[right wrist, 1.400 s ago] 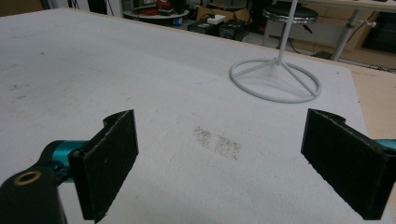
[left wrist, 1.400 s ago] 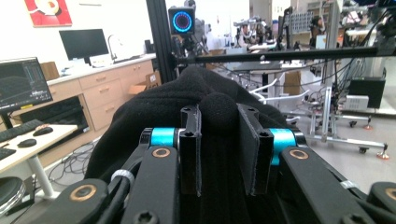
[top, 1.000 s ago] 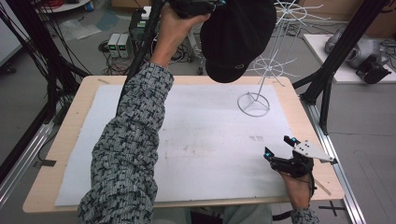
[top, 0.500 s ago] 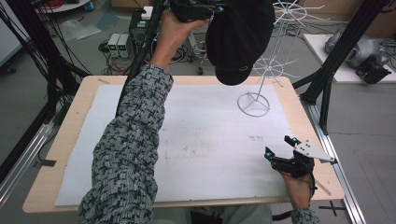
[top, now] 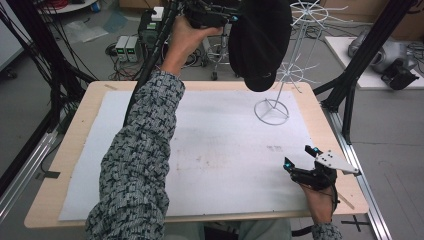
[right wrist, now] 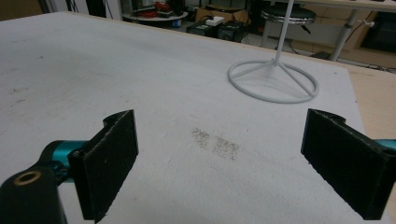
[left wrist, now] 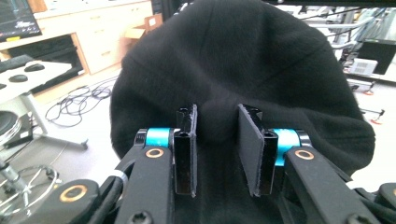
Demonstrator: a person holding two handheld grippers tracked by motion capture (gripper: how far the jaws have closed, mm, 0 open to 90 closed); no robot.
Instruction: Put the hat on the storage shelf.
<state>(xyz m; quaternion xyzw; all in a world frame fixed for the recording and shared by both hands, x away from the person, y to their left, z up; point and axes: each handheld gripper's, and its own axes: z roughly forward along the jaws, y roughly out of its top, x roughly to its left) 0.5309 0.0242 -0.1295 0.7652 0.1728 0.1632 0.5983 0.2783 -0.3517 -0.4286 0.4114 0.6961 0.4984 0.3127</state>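
1. The left gripper (top: 220, 20), raised beyond the far edge of the table (top: 80, 120), pinches a fold of the black beanie (top: 260, 45); its jaws have just been easing apart, fabric between the pads
2. The beanie hangs beside the white wire rack (top: 295, 70); better to settle it over a prong before letting go
3. The right gripper (top: 300, 157) rests released, low at the table's near right
4. No readable writing

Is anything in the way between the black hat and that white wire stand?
Nothing visible blocks it. The black hat, pinched in the left gripper, hangs up against the white wire stand's arms. The right gripper rests open, low on the table.
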